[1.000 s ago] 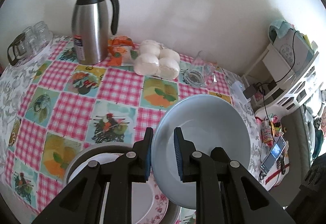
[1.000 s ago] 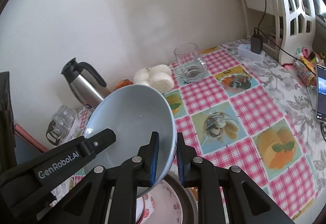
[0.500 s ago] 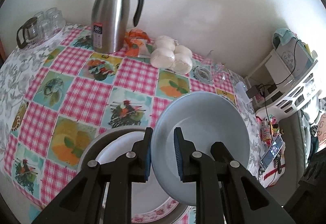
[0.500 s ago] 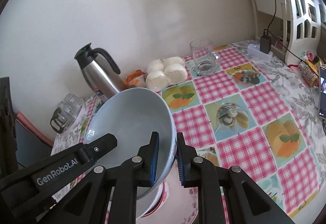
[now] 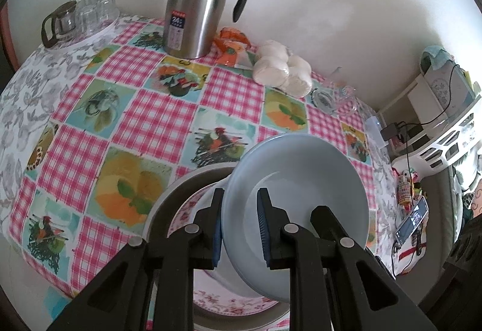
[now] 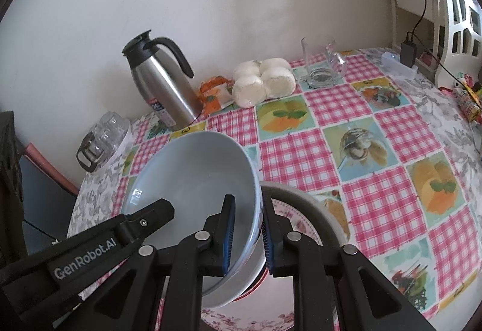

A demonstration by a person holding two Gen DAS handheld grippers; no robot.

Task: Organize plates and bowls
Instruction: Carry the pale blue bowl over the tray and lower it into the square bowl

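Both grippers on one bowl. My left gripper [image 5: 239, 227] pinches the near-left rim of the pale blue bowl [image 5: 304, 180], one pad outside the wall, one inside. My right gripper [image 6: 245, 236] pinches the opposite rim of the same bowl, jaws narrow on the wall.

The bowl sits tilted, lifted above the stack near me: a flowered plate [image 5: 229, 305] inside a wider grey dish [image 6: 304, 198], with what looks like a white bowl under the blue one. I cannot tell whether the blue bowl touches it.

Risks as I judge them:
- Glazed wall, thin rim, small pads. If either hand twists against the other, the rim could slide out of one grip and the bowl swing from the other.
- Tilt. Set down edge first, it may chip the plate or knock the stack sideways on the checked tablecloth [image 5: 144, 126].
- Releasing one side early drops the free edge onto the crockery.
- Far side of the table: steel jug [image 5: 198, 2], wrapped buns [image 5: 281, 68], glass mug [image 6: 320, 65]. All well apart from the bowl; a wide swing to the right would be the only threat.
- Stack sits near the table edge, little margin.
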